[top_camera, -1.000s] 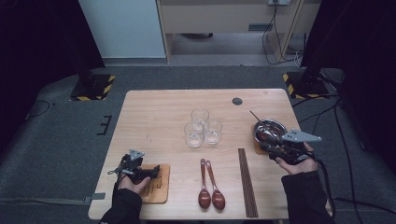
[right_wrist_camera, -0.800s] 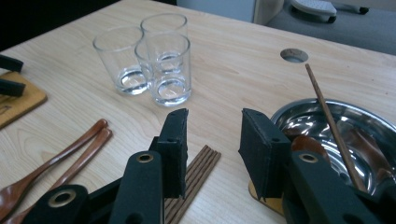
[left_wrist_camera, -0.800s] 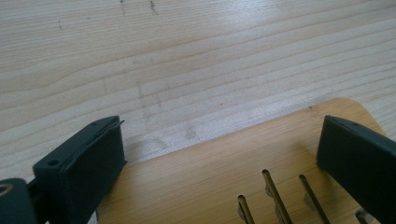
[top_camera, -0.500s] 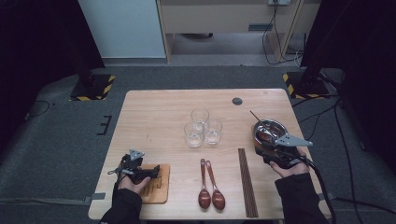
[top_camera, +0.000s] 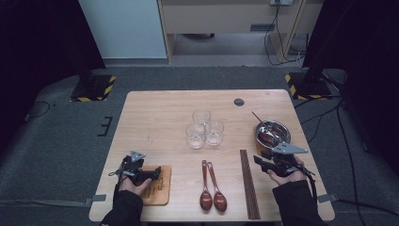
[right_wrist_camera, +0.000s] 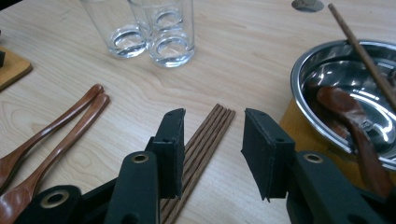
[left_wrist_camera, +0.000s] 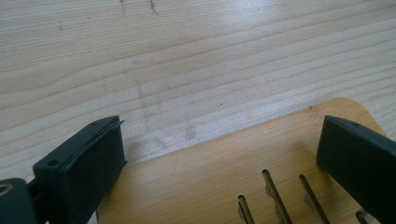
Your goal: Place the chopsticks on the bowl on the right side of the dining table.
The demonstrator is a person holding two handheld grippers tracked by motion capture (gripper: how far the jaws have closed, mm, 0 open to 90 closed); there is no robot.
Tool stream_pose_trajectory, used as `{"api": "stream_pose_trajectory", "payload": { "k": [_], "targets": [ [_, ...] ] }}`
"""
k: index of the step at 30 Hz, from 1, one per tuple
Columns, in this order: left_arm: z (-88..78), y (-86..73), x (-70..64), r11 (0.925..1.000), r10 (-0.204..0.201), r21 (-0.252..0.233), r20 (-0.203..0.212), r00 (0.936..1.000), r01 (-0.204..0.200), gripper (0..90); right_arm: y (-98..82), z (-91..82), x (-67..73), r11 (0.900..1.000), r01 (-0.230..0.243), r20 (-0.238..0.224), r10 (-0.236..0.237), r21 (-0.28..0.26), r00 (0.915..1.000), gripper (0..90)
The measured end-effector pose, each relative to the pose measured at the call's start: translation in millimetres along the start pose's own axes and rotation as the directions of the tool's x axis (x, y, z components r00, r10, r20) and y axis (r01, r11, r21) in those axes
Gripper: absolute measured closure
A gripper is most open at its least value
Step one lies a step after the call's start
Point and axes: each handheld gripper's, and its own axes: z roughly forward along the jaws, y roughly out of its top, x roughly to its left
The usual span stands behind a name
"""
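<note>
From the high view, the right hand-held gripper [top_camera: 261,161] hovers open beside the bundle of dark wooden chopsticks [top_camera: 249,182] lying on the pale wooden desk [top_camera: 160,117]; in the left gripper view, the left hand-held gripper [left_wrist_camera: 219,158] rests open over a small wooden tray [left_wrist_camera: 196,182]; in the right gripper view, the chopsticks lie beneath the parted jaws, so lowering squarely and centring one stick before closing seems wise.

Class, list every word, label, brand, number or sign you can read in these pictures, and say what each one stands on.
None: no readable text appears on the light wooden table, the three clear drinking glasses, the round steel bowl or the brown chopsticks.
Yellow-and-black hazard stripes mark the stand bases; they carry no lettering.
</note>
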Motion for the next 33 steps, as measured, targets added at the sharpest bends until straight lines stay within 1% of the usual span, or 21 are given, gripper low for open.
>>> {"api": "stream_pose_trajectory", "payload": {
  "k": [1,9,12,18,20,27,29,33],
  "targets": [
    [0.0,0.0,0.0,1.0,0.0,0.0,0.0,1.0,0.0,0.0,-1.7,0.5,0.5,1.0,-0.006,0.001,0.006,0.002,1.0,58.9],
    [0.0,0.0,-0.1,1.0,-0.002,0.0,0.001,1.0,0.002,0.0,-13.5,6.5,4.5,0.999,0.002,0.004,-0.002,0.04,1.0,59.7],
    [0.0,0.0,-0.1,1.0,-0.002,0.0,0.001,1.0,0.002,0.0,-15.2,8.4,5.5,0.999,0.003,0.003,-0.003,0.047,1.0,60.5],
    [0.0,0.0,-0.1,1.0,-0.001,0.0,0.001,1.0,0.001,0.0,-18.9,14.9,7.6,0.997,0.004,-0.005,-0.004,0.079,1.0,61.8],
    [0.0,0.0,0.0,1.0,0.0,0.0,0.0,1.0,0.0,0.0,-19.9,16.5,8.1,0.996,0.011,-0.006,-0.011,0.083,0.9999,62.0],
    [0.0,0.0,0.0,1.0,0.0,0.0,0.0,1.0,0.0,0.0,-24.8,22.7,13.1,0.994,0.004,-0.021,-0.002,0.114,0.9998,63.0],
    [0.0,0.0,-0.1,1.0,-0.001,0.0,0.001,1.0,0.001,0.0,-26.0,24.3,13.6,0.992,0.014,-0.022,-0.011,0.123,0.9997,63.7],
    [0.0,0.0,-0.1,1.0,-0.002,0.0,0.001,1.0,0.002,0.0,-28.0,26.5,14.7,0.99,0.016,-0.021,-0.013,0.139,0.9997,65.4]
  ]
}}
